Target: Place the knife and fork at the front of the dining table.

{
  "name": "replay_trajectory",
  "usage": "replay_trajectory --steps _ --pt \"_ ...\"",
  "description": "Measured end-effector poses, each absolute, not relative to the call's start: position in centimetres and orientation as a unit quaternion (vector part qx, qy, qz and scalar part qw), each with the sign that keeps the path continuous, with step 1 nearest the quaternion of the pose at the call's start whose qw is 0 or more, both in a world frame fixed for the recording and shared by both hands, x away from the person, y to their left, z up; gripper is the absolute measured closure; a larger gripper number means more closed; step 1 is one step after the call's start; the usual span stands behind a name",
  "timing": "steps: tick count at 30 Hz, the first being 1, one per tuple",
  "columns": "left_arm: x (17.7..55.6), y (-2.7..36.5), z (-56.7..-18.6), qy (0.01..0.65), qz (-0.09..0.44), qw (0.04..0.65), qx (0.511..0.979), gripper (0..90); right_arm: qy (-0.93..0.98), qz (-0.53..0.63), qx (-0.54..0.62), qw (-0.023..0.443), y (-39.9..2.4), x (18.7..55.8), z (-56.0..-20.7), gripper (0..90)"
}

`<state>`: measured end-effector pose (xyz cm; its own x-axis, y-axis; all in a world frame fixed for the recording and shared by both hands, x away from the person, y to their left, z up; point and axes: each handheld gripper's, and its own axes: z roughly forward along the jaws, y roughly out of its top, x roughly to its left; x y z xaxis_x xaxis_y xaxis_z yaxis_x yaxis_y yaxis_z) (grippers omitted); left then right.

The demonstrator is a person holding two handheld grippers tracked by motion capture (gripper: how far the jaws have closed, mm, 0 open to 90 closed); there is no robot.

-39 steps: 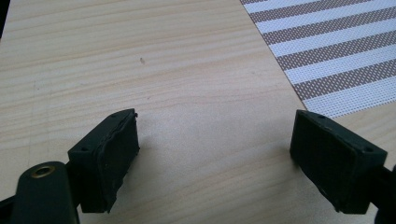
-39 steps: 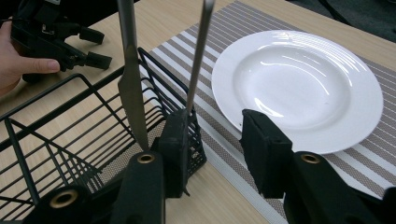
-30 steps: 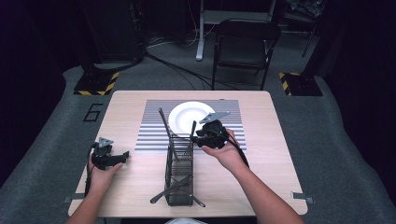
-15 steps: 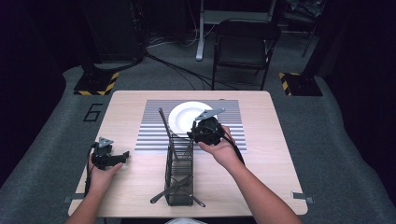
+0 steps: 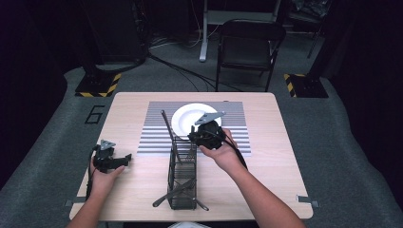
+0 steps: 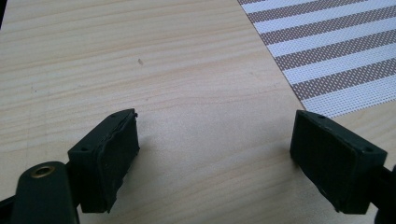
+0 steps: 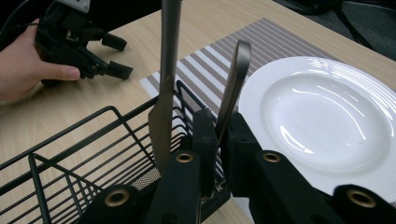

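A black wire basket (image 5: 182,185) stands on the table, its far end on the striped placemat (image 5: 237,123). My right gripper (image 5: 205,135) hangs at the basket's far right corner, beside the white plate (image 5: 187,118). In the right gripper view it (image 7: 219,126) is shut on a thin metal utensil handle (image 7: 233,79) that rises between the jaws. A knife (image 7: 166,70) stands in the basket (image 7: 70,140) just left of it. My left gripper (image 5: 114,161) rests open above the bare wood at the left; its jaws (image 6: 215,140) are wide apart with nothing between them.
More utensils (image 5: 173,192) lie in the basket's near end and stick out through its sides. The placemat's corner (image 6: 336,51) lies beyond my left gripper. The plate (image 7: 327,121) is bare. A folding chair (image 5: 249,45) stands beyond the table.
My right gripper has shifted left from over the placemat to the basket's far corner, carrying the utensil handle with it. The left gripper has stayed put.
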<state>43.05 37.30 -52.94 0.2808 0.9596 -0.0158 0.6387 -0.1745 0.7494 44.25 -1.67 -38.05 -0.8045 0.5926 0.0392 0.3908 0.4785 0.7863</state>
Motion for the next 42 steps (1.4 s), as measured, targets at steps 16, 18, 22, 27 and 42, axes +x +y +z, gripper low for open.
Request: replay_trajectory --steps 16,18,22,27,42 --pt "43.1 37.3 -52.9 0.549 0.241 0.333 0.728 15.4 0.865 0.403 0.276 0.116 0.1 43.9 -39.7 85.4" --pt "43.1 37.3 -52.9 0.549 0.241 0.333 0.728 15.4 0.867 0.401 0.273 0.117 0.2 43.9 -39.8 85.4" --pt "43.1 37.3 -52.9 0.549 0.24 0.334 0.728 15.4 0.868 0.395 0.277 0.116 0.3 43.9 -40.1 85.3" --pt "43.1 37.3 -52.9 0.548 0.24 0.334 0.729 15.4 0.873 0.385 0.276 0.117 0.5 44.0 -40.7 85.4" --pt "43.1 37.3 -52.9 0.547 0.239 0.334 0.729 15.4 0.876 0.374 0.279 0.124 0.6 44.1 -40.8 86.9"
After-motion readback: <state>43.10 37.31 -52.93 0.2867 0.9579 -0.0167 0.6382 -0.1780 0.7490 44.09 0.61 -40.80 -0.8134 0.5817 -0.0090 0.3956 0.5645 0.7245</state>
